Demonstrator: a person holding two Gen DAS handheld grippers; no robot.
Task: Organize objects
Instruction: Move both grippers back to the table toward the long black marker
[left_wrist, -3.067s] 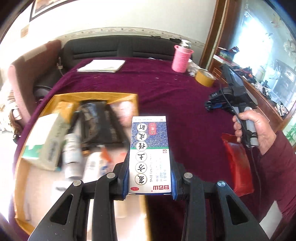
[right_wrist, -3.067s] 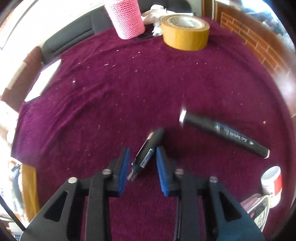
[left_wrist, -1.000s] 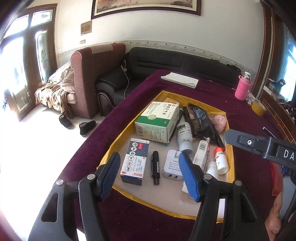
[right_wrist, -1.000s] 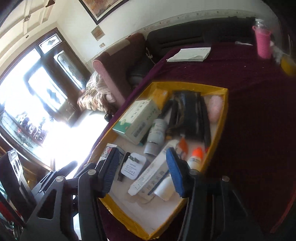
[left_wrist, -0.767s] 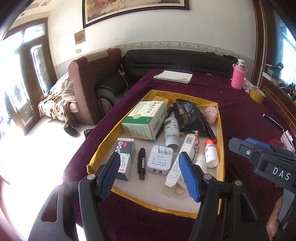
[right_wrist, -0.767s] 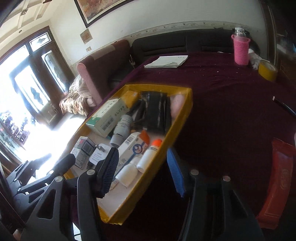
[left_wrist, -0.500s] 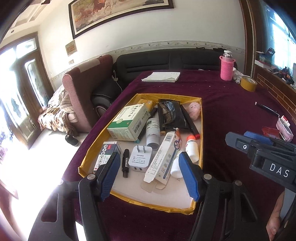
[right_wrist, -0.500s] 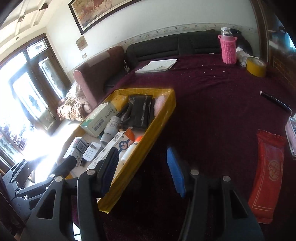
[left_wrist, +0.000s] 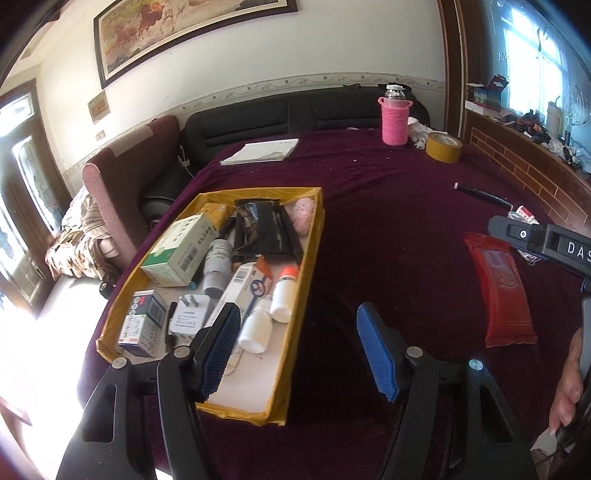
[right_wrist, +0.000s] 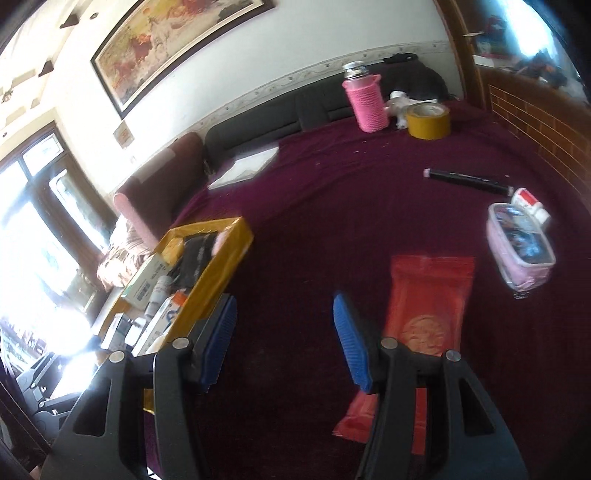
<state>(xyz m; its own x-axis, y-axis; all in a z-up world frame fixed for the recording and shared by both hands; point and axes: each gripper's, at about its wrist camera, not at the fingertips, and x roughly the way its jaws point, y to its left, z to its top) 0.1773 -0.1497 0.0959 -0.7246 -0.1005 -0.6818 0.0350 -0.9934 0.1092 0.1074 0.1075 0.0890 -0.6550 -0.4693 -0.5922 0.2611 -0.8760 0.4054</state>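
Box and pen now in yellow tray (left_wrist: 312, 236); both grippers, left gripper (left_wrist: 301, 349) and right gripper (right_wrist: 284, 338), swung off it, jaws apart and empty, red packet (right_wrist: 424, 295) at one o'clock next.

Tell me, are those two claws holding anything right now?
No. The left gripper and the right gripper both stand open over the maroon tablecloth, with nothing between their fingers.

Both wrist cameras are looking forward and downward across the maroon tabletop (left_wrist: 388, 206) toward the sofa, sharing the yellow tray (left_wrist: 314, 229), red packet (right_wrist: 428, 295) and pink bottle (left_wrist: 394, 120).
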